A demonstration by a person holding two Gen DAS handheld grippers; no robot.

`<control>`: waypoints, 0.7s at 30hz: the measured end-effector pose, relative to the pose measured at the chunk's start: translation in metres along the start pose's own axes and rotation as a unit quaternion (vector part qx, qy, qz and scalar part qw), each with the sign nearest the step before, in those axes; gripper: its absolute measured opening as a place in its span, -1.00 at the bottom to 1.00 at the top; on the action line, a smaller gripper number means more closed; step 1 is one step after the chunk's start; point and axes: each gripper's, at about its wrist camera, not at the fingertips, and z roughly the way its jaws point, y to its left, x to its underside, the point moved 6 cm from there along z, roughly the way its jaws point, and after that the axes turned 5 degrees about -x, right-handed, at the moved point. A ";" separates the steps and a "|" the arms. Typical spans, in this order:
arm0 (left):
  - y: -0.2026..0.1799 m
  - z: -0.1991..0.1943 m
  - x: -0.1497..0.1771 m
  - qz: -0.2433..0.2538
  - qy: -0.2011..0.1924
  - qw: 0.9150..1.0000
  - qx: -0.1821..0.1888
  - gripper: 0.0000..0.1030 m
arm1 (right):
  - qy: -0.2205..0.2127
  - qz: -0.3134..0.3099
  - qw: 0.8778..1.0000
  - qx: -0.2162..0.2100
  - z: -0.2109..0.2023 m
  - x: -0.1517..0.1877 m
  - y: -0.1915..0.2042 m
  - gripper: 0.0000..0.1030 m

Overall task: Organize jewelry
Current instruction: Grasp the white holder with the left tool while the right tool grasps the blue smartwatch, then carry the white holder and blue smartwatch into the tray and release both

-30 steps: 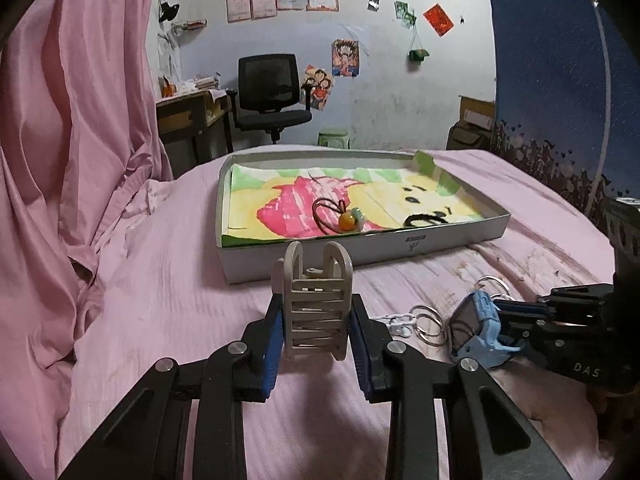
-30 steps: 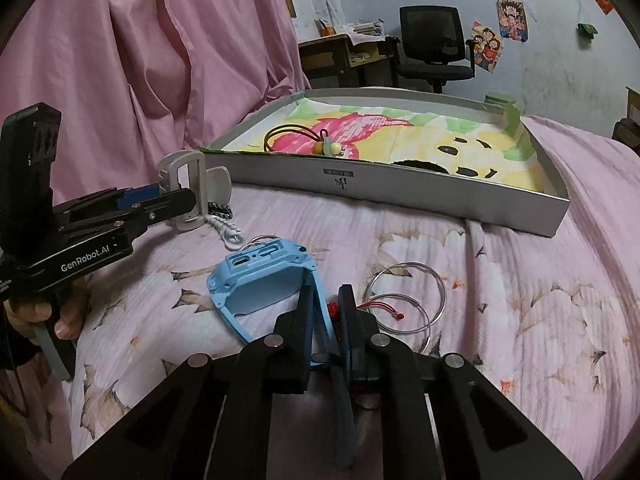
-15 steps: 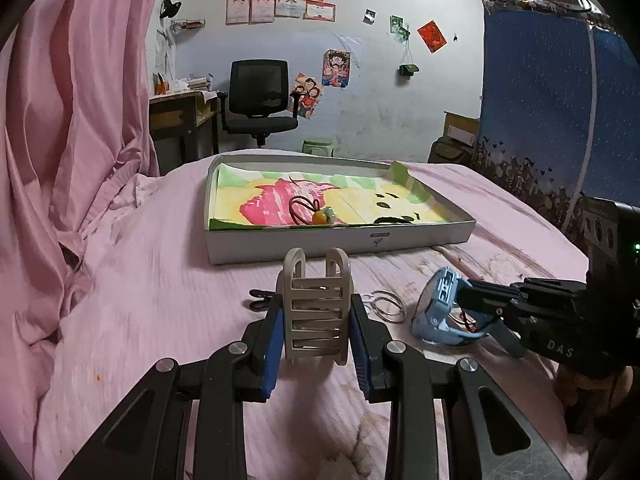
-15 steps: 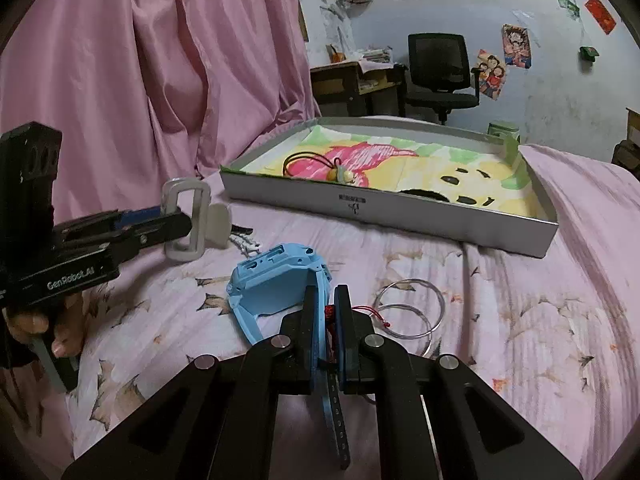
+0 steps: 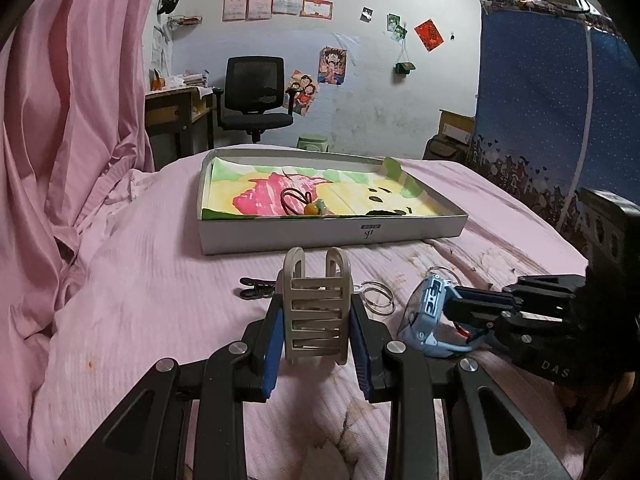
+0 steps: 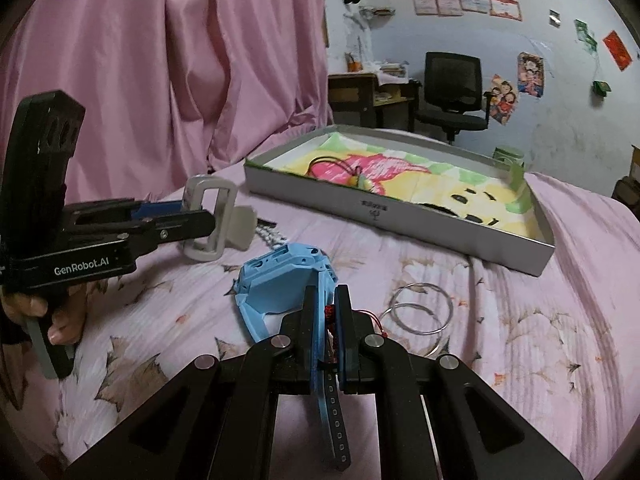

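Note:
My left gripper [image 5: 316, 312] is shut on a beige hair claw clip [image 5: 316, 304] and holds it above the pink bed; the clip also shows in the right wrist view [image 6: 210, 224]. My right gripper [image 6: 327, 300] is shut on the strap of a light blue watch [image 6: 280, 280], lifted off the bed; the watch shows at the right in the left wrist view [image 5: 424, 312]. A shallow white box [image 5: 332, 236] with a colourful drawing inside lies ahead and holds a black cord with an orange bead [image 5: 308, 206].
Two silver rings [image 6: 420, 312] lie on the bed right of the watch. A black hair clip [image 5: 256, 287] and a small white clip [image 6: 272, 236] lie before the box. A pink curtain [image 5: 68, 120] hangs at left; a desk and office chair [image 5: 256, 100] stand behind.
Both grippers have risen off the bed with their items. The watch has come clear of the sheet, and the box now looks lower and farther ahead.

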 end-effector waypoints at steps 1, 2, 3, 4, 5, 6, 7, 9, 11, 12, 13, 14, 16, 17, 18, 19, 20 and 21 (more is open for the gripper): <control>0.000 0.000 0.000 0.000 0.000 1.000 0.000 -0.44 | 0.009 0.002 1.000 -0.005 0.003 -0.001 -0.001 -0.85; 0.000 0.000 0.000 0.000 0.000 1.000 0.000 -0.44 | 0.017 0.004 1.000 -0.010 0.005 -0.002 -0.001 -0.81; 0.000 0.000 0.001 0.000 0.001 1.000 0.000 -0.44 | 0.022 0.005 1.000 -0.014 0.007 -0.003 -0.002 -0.81; 0.000 0.000 0.001 0.000 0.001 1.000 0.001 -0.44 | 0.027 0.006 0.999 -0.016 0.008 -0.003 -0.003 -0.81; 0.000 0.000 0.000 0.000 0.001 1.000 0.001 -0.44 | 0.034 0.003 0.999 -0.019 0.011 -0.005 -0.004 -0.81; 0.000 0.001 0.001 -0.001 0.002 1.000 0.001 -0.44 | 0.039 -0.001 0.999 -0.020 0.012 -0.007 -0.005 -0.81; 0.000 0.001 0.001 -0.002 0.003 1.000 0.002 -0.44 | 0.043 -0.003 0.999 -0.021 0.014 -0.007 -0.004 -0.81; 0.000 0.002 0.002 -0.004 0.004 1.000 0.004 -0.44 | 0.060 -0.015 0.998 -0.026 0.020 -0.010 -0.004 -0.81; 0.000 0.003 0.003 -0.005 0.005 1.000 0.006 -0.44 | 0.074 -0.026 0.997 -0.029 0.025 -0.014 -0.003 -0.81; 0.000 0.003 0.003 -0.007 0.006 1.000 0.007 -0.44 | 0.083 -0.034 0.995 -0.033 0.027 -0.016 -0.002 -0.80; 0.001 0.003 0.003 -0.007 0.006 1.000 0.007 -0.44 | 0.093 -0.040 0.994 -0.037 0.029 -0.018 -0.001 -0.79; 0.001 0.004 0.003 -0.008 0.007 1.000 0.008 -0.44 | 0.103 -0.046 0.993 -0.041 0.032 -0.019 0.000 -0.77; 0.001 0.004 0.004 -0.009 0.008 1.000 0.009 -0.44 | 0.120 -0.060 0.990 -0.043 0.035 -0.021 0.002 -0.72; 0.001 0.004 0.003 -0.009 0.008 1.000 0.010 -0.44 | 0.127 -0.070 0.989 -0.042 0.036 -0.022 0.003 -0.71; 0.001 0.004 0.003 -0.009 0.008 1.000 0.010 -0.44 | 0.134 -0.078 0.987 -0.041 0.037 -0.023 0.004 -0.71; 0.000 0.004 0.003 -0.010 0.009 1.000 0.011 -0.44 | 0.140 -0.087 0.986 -0.040 0.039 -0.024 0.004 -0.71; 0.000 0.005 0.003 -0.010 0.009 1.000 0.011 -0.44 | 0.144 -0.093 0.984 -0.038 0.039 -0.025 0.005 -0.71; 0.001 0.005 0.003 -0.010 0.009 1.000 0.011 -0.44 | 0.150 -0.103 0.983 -0.035 0.040 -0.026 0.006 -0.71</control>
